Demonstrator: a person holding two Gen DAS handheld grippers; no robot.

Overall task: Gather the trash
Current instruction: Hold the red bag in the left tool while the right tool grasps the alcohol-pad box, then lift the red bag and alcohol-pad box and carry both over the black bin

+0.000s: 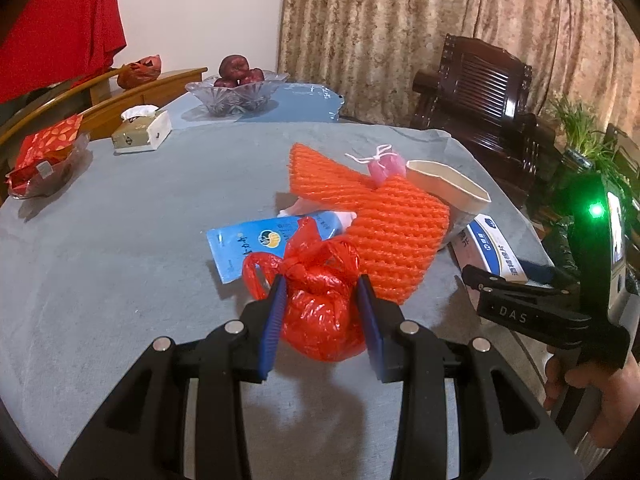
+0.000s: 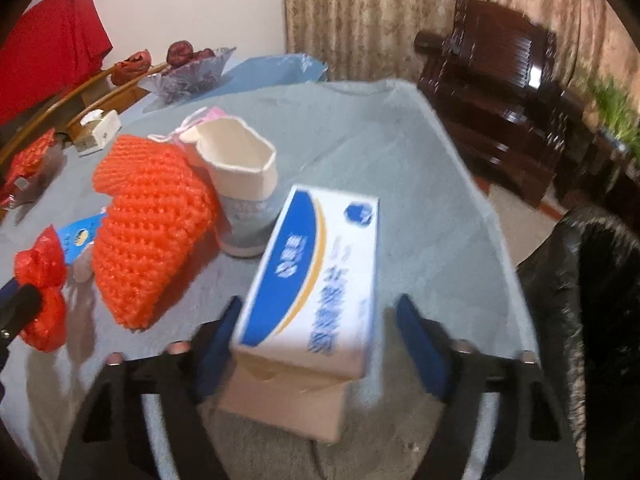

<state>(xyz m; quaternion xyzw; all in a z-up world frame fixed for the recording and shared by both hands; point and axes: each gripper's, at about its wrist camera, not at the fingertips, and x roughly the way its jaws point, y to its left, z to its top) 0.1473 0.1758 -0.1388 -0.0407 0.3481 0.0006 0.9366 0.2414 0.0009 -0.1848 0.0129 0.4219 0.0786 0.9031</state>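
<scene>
- We see a round table under a grey-blue cloth (image 1: 120, 240), with the trash gathered near its right edge.
- The largest piece is an orange foam-net fruit sleeve (image 1: 384, 224), lying flat in the middle of the pile; it covers part of the blue plastic tube (image 1: 256, 244) on one side and leans against the crushed white paper cup (image 2: 240, 184) on the other.
- A white-and-blue cardboard box (image 2: 320, 280) lies just in front of the cup, its near flap open and brown inside. Our right gripper (image 2: 320, 340) straddles it: one blue pad touches the box's left side, the other stands clear of the right side, so the jaws are apart and not yet clamped.
- A knotted red plastic bag (image 1: 320, 312), crinkled and bulging, sits on the cloth in front of the tube. Our left gripper (image 1: 322, 312) is clamped on it, both blue pads pressing its sides below the knot.
- A small pink pouch with a white string (image 1: 384, 166) rests on the sleeve's far edge, touching the cup.
- Well apart at the far side stand a glass bowl of dark red fruit (image 1: 236, 92) and a tissue box (image 1: 140, 132).
- A black bag (image 2: 580, 320) hangs at the right, off the table.
</scene>
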